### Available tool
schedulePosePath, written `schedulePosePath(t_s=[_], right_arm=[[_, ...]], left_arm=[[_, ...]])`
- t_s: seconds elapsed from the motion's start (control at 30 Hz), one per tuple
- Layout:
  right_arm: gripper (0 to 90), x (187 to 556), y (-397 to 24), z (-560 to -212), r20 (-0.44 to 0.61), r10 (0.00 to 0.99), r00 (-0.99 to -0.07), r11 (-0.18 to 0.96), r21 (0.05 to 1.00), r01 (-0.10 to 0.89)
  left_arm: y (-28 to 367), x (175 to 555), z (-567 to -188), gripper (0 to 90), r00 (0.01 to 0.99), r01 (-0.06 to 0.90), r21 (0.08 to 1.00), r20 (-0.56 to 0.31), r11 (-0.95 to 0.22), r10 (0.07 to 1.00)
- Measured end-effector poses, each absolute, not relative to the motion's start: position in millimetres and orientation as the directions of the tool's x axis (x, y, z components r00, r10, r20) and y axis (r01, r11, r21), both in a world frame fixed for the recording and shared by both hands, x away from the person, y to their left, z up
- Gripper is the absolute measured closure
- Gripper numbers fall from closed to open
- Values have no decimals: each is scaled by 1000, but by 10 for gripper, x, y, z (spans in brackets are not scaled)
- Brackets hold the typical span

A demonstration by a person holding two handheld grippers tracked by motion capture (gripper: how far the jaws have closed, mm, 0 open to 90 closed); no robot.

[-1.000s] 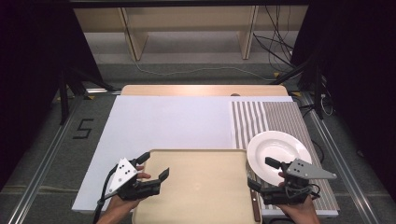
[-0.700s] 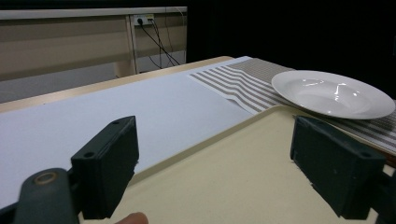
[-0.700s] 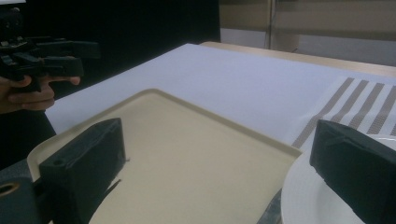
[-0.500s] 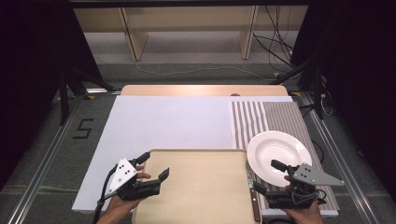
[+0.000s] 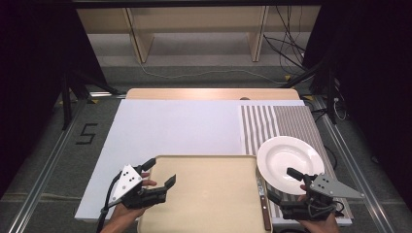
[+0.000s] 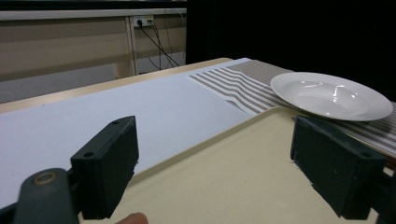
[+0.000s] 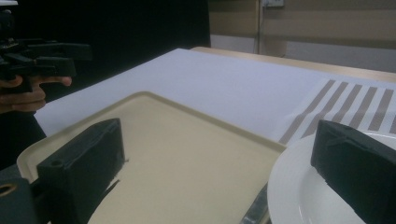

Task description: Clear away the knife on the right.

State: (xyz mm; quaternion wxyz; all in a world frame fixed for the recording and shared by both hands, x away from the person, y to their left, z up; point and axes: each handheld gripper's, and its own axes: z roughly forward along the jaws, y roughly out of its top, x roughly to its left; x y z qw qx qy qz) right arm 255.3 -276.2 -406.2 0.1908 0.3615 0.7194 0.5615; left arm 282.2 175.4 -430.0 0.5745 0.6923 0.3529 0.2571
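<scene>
Black jaws spread wide, the right tool point(image 5: 282, 187) is sliding back off the white plate point(image 5: 290, 163) toward the person, gripping nothing; left tool point(image 5: 160, 171), also spread, is hovering over the beige tray point(image 5: 209, 194) on the table point(image 5: 175, 126)

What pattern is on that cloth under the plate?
Brown-grey and white stripes on the placemat beneath the round white plate, clearest in the high view.

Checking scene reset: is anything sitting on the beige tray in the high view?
No. The beige tray has a bare surface; the white plate sits beside it on the striped mat, and a knife lies along its right edge.
</scene>
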Motion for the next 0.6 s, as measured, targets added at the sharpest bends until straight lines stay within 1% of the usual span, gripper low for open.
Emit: schedulePosePath(t_s=[0.17, 0.6], right_arm=[[36, 2559, -2780, -4052, 135, 739, -660, 94, 950, 299], [35, 2559, -2760, -4057, 127, 736, -665, 107, 948, 299]], left_arm=[[1753, 2821, -4300, 150, 619, 192, 977, -48, -92, 784], [1752, 2824, -4303, 150, 619, 193, 977, -49, -92, 784]])
